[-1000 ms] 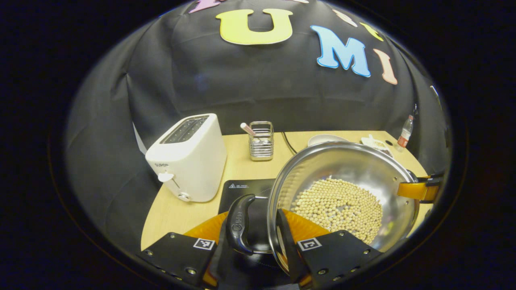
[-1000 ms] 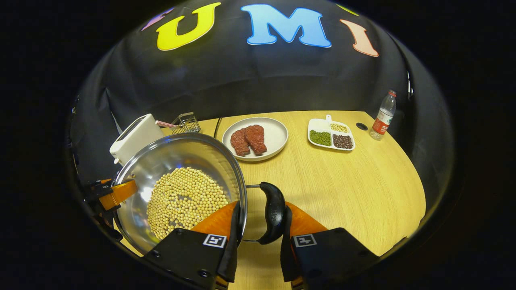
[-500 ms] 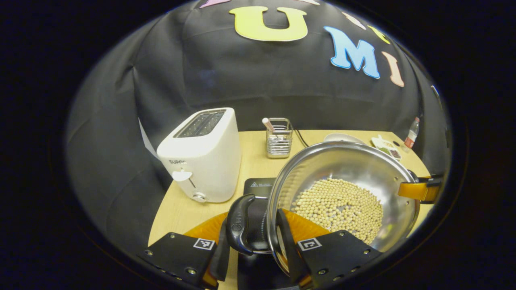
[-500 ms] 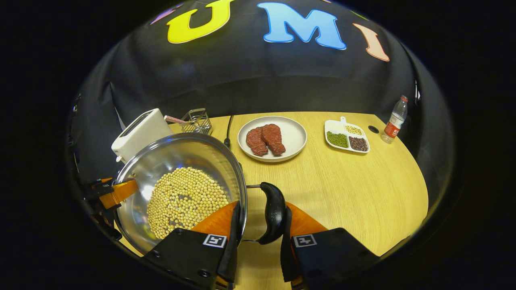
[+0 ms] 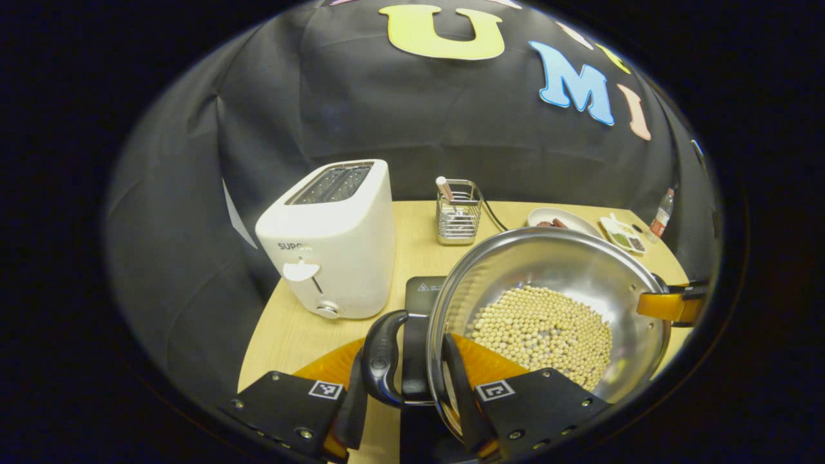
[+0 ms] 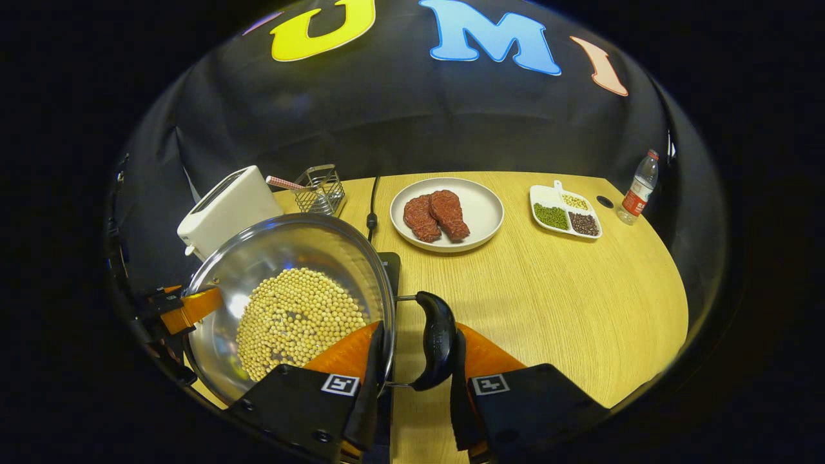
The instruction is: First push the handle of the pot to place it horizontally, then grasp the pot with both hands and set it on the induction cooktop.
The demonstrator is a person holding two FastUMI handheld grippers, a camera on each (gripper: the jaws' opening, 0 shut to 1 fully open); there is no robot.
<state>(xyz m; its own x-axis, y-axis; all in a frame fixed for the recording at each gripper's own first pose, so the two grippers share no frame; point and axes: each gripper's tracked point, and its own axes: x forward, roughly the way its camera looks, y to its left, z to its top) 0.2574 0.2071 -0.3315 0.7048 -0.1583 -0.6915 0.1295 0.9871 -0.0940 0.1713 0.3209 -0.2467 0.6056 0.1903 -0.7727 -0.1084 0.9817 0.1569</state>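
A steel pot holding several pale beans hangs between both grippers. My left gripper is shut on the pot's black left handle, one finger outside the handle and one at the pot wall. In the right gripper view, the pot is at lower left, and my right gripper is shut on its black right handle. The black induction cooktop lies just under the pot, with its far corner peeking out beside the rim. Each view shows the opposite gripper across the pot.
A white toaster stands close on the left of the cooktop. Behind it are a wire utensil rack and a black cable. A plate with two meat pieces, a divided dish and a bottle sit farther right on the wooden table.
Both grippers have carried the pot leftward toward the toaster. The cooktop now shows under the pot in the right gripper view. Both grips are unchanged.
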